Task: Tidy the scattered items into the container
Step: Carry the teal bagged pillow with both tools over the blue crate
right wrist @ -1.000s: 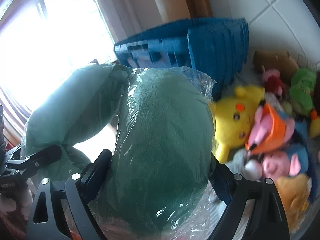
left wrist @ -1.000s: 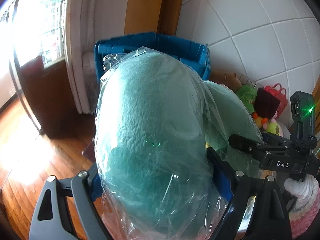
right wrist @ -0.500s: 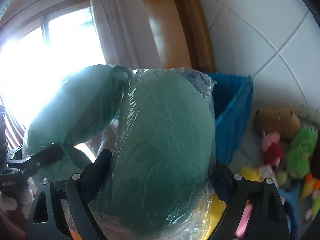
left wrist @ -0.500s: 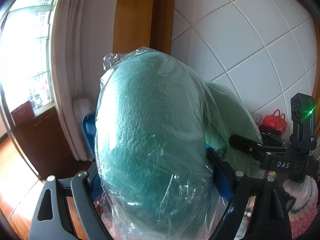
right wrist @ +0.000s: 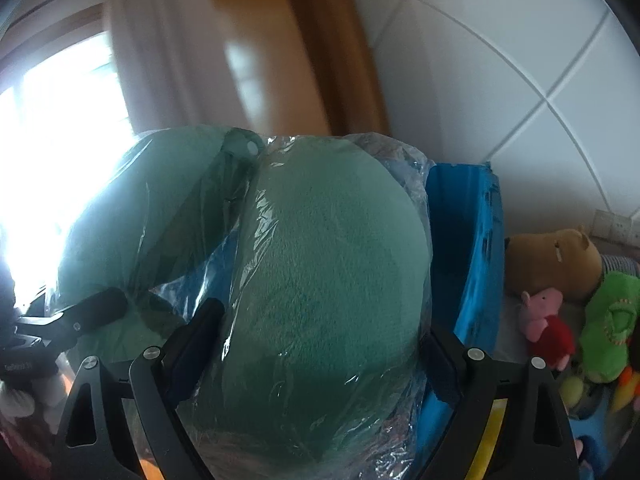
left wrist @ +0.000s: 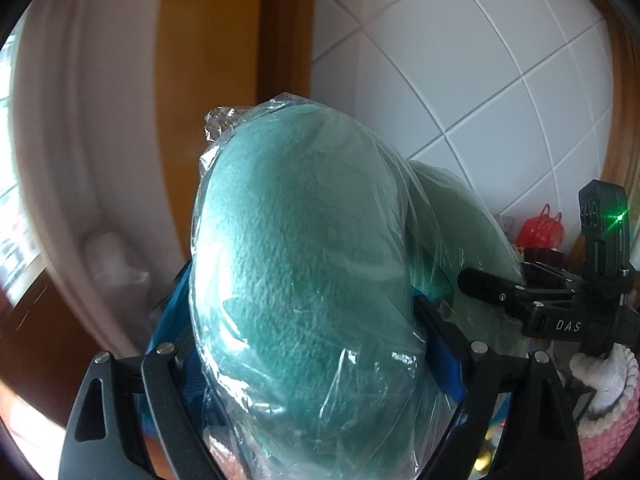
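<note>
Fills frame centre: pillow (left wrist: 304,280), soft green plush in crinkly film, pinched by left claw (left wrist: 304,340) and right claw (right wrist: 320,340). Lower right, blue bin (right wrist: 480,264) wall just behind; toys (right wrist: 556,264) beyond.

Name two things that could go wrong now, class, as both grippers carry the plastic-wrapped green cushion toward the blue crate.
1. The green cushion is wrapped in slick film; the left gripper and right gripper pinch only its lower ends, so it might slide out.
2. It looks bulky beside the blue crate and may catch on the rim, or knock the plush toys alongside.
</note>
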`<state>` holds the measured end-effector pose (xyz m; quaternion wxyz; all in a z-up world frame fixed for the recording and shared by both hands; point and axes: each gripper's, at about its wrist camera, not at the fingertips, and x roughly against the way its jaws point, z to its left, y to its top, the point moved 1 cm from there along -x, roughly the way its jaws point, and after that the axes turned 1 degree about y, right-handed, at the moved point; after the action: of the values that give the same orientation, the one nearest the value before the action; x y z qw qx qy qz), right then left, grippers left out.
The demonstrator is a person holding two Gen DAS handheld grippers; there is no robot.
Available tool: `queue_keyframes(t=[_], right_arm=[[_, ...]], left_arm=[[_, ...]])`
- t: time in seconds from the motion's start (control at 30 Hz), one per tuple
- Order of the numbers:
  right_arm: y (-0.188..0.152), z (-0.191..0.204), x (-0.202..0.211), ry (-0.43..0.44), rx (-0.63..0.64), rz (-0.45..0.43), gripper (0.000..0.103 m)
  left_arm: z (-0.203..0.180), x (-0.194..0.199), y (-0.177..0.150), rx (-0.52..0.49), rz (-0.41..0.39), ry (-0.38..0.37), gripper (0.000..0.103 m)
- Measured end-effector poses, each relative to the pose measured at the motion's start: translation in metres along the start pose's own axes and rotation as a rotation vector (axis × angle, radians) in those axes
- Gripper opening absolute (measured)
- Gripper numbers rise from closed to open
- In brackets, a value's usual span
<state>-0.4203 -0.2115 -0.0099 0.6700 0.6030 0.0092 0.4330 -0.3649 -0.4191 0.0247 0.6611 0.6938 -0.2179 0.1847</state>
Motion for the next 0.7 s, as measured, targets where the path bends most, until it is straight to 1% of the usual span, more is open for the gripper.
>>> queue_keyframes(t=[0.07,0.2,0.27,0.33,0.37,0.43,0.47,0.5,0.57,0.63,0.7], right_arm=[[0.026,-0.007,-0.024,-0.047,-0.037,0.009,0.091],[0.074,-0.024,-0.057,-0.119,-0.073,0.020,0.091],[0.099,-0.039,-0.079,-0.145,-0.088,0.039,0.091],[0.117,-0.056,-0.101,-0.153,-0.104,0.065,0.091],[0.123,-0.063,-0.112,-0.157,-0.114,0.076,0.091],[0.135,-0.085,-0.144,-0.167,-0.142,0.114,0.091],[0.136,-0.094,-0.156,-0.170,-0.161,0.132,0.091],[0.138,-0.100,-0.167,-0.176,-0.172,0.147,0.091],[0.137,-0.117,-0.198,-0.190,-0.198,0.201,0.091],[0.134,-0.136,-0.228,-0.197,-0.239,0.276,0.091],[0.131,-0.151,-0.252,-0.203,-0.267,0.327,0.091]], left_arm=[[0.016,-0.032,0.031,-0.022,0.018,-0.052,0.088],[0.034,-0.089,0.081,-0.041,0.049,-0.122,0.088],[0.042,-0.121,0.102,-0.040,0.074,-0.145,0.088],[0.048,-0.150,0.115,-0.037,0.098,-0.156,0.088],[0.052,-0.171,0.121,-0.035,0.118,-0.161,0.088],[0.059,-0.203,0.126,-0.027,0.154,-0.166,0.088],[0.063,-0.225,0.127,-0.025,0.185,-0.168,0.088],[0.065,-0.239,0.127,-0.024,0.205,-0.170,0.088],[0.072,-0.279,0.124,-0.018,0.270,-0.178,0.088],[0.077,-0.306,0.120,-0.012,0.319,-0.185,0.088],[0.083,-0.335,0.117,0.009,0.376,-0.189,0.089]])
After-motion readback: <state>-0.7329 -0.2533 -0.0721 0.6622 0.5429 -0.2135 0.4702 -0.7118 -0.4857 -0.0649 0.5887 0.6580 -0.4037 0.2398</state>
